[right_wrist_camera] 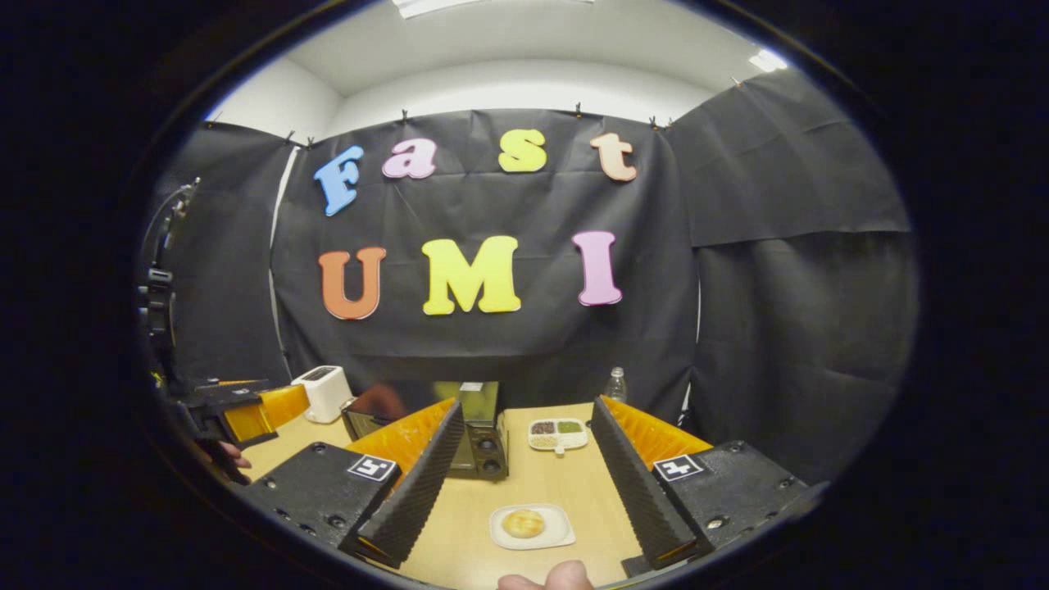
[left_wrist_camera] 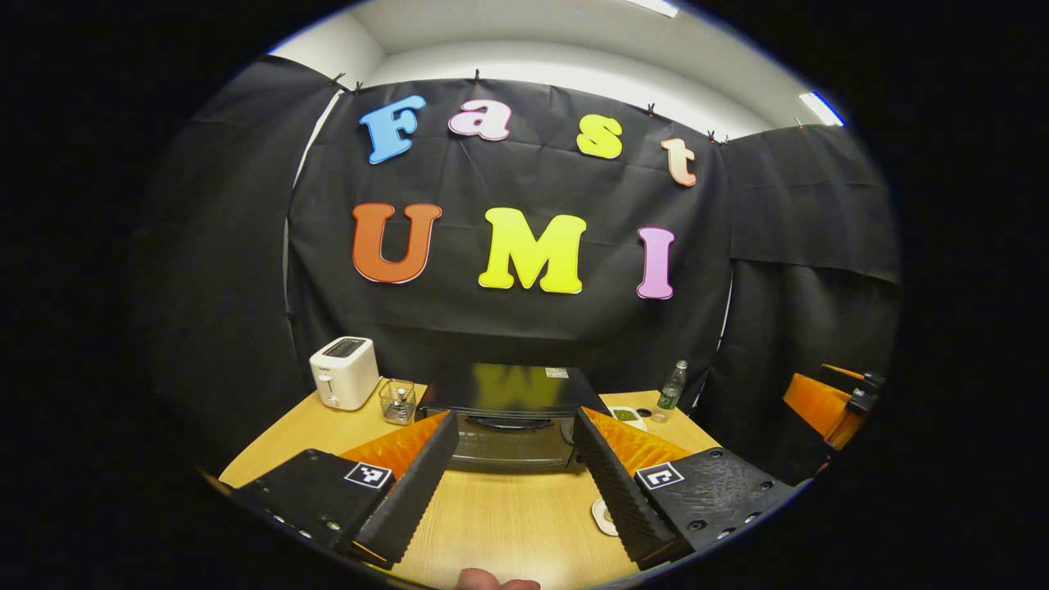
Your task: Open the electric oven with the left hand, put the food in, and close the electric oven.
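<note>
So both grippers are just hovering over the wooden table point(left_wrist_camera: 508, 516) w/ fingers spread wide apart, nothing btwn them. Left gripper point(left_wrist_camera: 512, 471) points straight at the electric oven point(left_wrist_camera: 508, 401), which sits dead ahead w/ its door closed. Toaster point(left_wrist_camera: 344, 373) and a small wire basket point(left_wrist_camera: 398, 401) are off to its left; a water bottle point(left_wrist_camera: 672, 389) is to its right. Right gripper point(right_wrist_camera: 524, 475) has the food point(right_wrist_camera: 524, 523), a round bun on a small white plate point(right_wrist_camera: 561, 533), right btwn and just ahead of its fingers, not touching. Oven is ahead-left of it there, and a divided snack tray point(right_wrist_camera: 558, 434) sits further ahead, beside the oven.
</note>
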